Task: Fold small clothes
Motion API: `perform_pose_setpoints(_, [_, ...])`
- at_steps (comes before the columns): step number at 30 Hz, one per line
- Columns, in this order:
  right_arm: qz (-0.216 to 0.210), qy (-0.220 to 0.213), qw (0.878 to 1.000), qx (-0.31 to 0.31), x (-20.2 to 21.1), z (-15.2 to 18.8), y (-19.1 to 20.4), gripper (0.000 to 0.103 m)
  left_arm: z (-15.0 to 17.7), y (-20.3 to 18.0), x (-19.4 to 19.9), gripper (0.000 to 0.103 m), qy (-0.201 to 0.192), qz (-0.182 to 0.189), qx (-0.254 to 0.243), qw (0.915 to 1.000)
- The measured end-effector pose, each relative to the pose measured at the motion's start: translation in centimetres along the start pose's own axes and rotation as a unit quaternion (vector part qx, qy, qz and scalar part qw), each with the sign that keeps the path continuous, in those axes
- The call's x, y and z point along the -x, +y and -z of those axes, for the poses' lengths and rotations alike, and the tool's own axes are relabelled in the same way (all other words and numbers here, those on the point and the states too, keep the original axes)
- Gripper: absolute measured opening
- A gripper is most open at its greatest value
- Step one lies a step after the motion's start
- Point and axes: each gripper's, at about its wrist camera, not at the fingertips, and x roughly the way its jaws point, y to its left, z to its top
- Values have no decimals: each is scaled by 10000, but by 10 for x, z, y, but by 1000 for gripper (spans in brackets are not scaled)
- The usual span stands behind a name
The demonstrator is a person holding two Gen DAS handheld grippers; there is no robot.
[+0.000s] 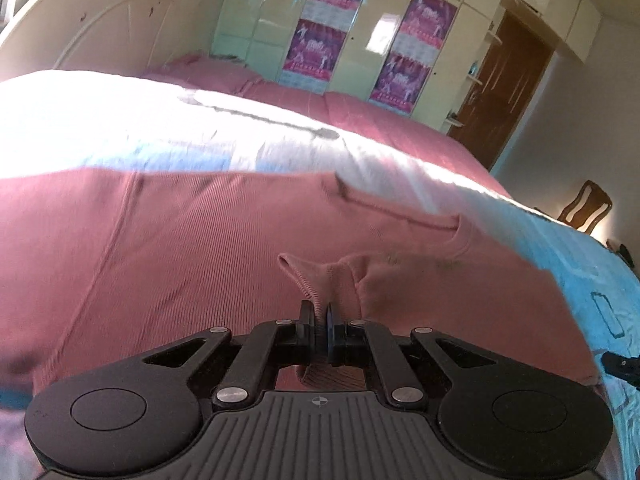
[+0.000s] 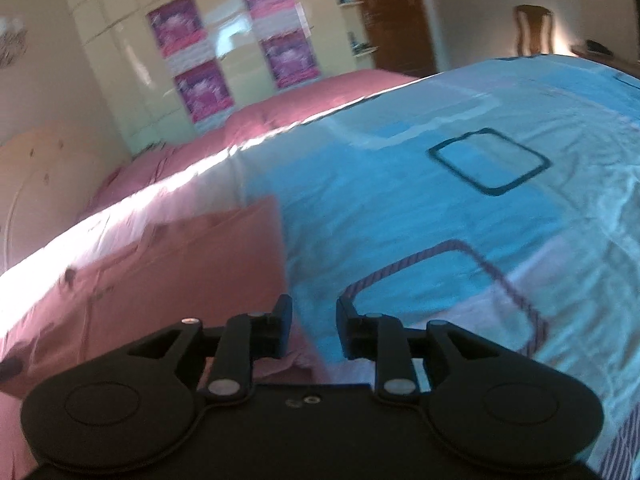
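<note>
Found the jaws of the left gripper closed tight on a ribbed edge of the pink garment, the pinched fabric bunched up and standing just beyond the tips. Saw the rest of that garment spread flat on the bed, stretching away from the grip to the left and far side, with a hemmed edge running off to the right. Noted the jaws of the right gripper parted, with nothing between them, hovering over the garment's right edge where pink cloth met the blue patterned sheet. Could not tell whether its tips touched the fabric.

Picked out a band of strong sunlight across the bed just beyond the garment, washing out the sheet there. Made out a pink bedspread covering the far part of the bed, and a pale curved headboard at the far left. Spotted a glossy cream wardrobe against the far wall, hung with purple posters, a brown wooden door to its right, and a wooden chair past the bed's right edge. Saw nothing lying on the garment itself in either view.
</note>
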Motion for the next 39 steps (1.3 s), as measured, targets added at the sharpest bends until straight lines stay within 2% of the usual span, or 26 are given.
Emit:
perform_pose_setpoints(2, [114,314,9992,219,-13,2,5,24,10,3,-10,5,187,-19,-27,9998])
perform_pose_setpoints(3, [77,340,9991,250,-16,1,5,24,11,5,-12,5,178,-3,-29,9998])
perform_pose_setpoints(4, [25,260,9994,232,-16,-2,4,25,9,7,-13,12,168,2,-23,9999])
perform_pose_setpoints(5, [-7,159,9997,211,-15,-6,4,27,8,8,-13,28,128,-19,-23,9999])
perform_pose_setpoints(6, [-49,65,9998,194,-16,-12,3,28,6,8,-13,39,68,-53,-28,10000])
perform_pose_setpoints(7, [-110,-13,9997,195,-20,-19,3,29,3,8,-14,57,-11,-77,-34,10000])
perform_pose_setpoints(8, [-166,-69,9996,208,-25,-26,4,29,-2,7,-18,62,-86,-104,-40,9999])
perform_pose_setpoints(12, [-433,-52,9990,7,-64,-59,3,29,-13,9,-40,61,60,51,97,9999])
perform_pose_setpoints(13, [-543,27,9985,-93,-75,-65,2,29,-15,10,-44,47,75,77,119,9999])
perform_pose_setpoints(14, [-607,121,9979,-170,-86,-71,2,29,-17,10,-49,29,108,54,110,9999])
perform_pose_setpoints(15, [-642,227,9974,-217,-97,-75,2,29,-17,10,-52,21,133,42,111,9998])
perform_pose_setpoints(16, [-671,346,9968,-249,-108,-79,2,29,-17,11,-54,6,143,127,163,9997])
perform_pose_setpoints(17, [-709,412,9962,-279,-116,-81,2,24,-17,13,-54,5,78,231,250,9994])
perform_pose_setpoints(19, [-966,598,9934,-162,-126,-80,6,5,-15,11,-42,5,-310,329,158,9989])
perform_pose_setpoints(21, [-489,591,9961,438,-130,-76,16,3,-10,10,-41,5,-323,34,-3,9995])
perform_pose_setpoints(22, [-495,545,9966,379,-130,-74,12,1,-5,16,-49,5,-113,15,113,9999])
perform_pose_setpoints(24, [-273,442,9973,518,-125,-74,18,1,-5,22,-51,9,-92,103,237,9996])
perform_pose_setpoints(26, [114,233,9972,699,-116,-73,24,19,-13,19,-45,17,-132,-117,251,9995])
perform_pose_setpoints(27, [98,185,9976,660,-110,-74,24,19,-15,17,-40,22,-232,-293,207,9991])
perform_pose_setpoints(28, [-94,150,9977,651,-102,-73,25,19,-17,10,-31,30,-442,-429,37,9981])
perform_pose_setpoints(30, [-301,55,9945,1000,-89,-70,36,19,-20,-2,-20,30,-662,-219,-227,9973])
perform_pose_setpoints(33, [-412,293,9885,1424,-85,-60,56,15,-17,-37,-32,33,-357,16,-855,9957])
perform_pose_setpoints(35, [-261,552,9858,1562,-89,-51,61,16,-10,-49,-48,33,21,168,-935,9955])
perform_pose_setpoints(36, [-197,705,9848,1577,-90,-46,62,16,-7,-53,-51,33,102,143,-956,9953])
perform_pose_setpoints(39, [-146,702,9837,1650,-67,-32,59,16,4,-58,-43,41,80,18,-1084,9941])
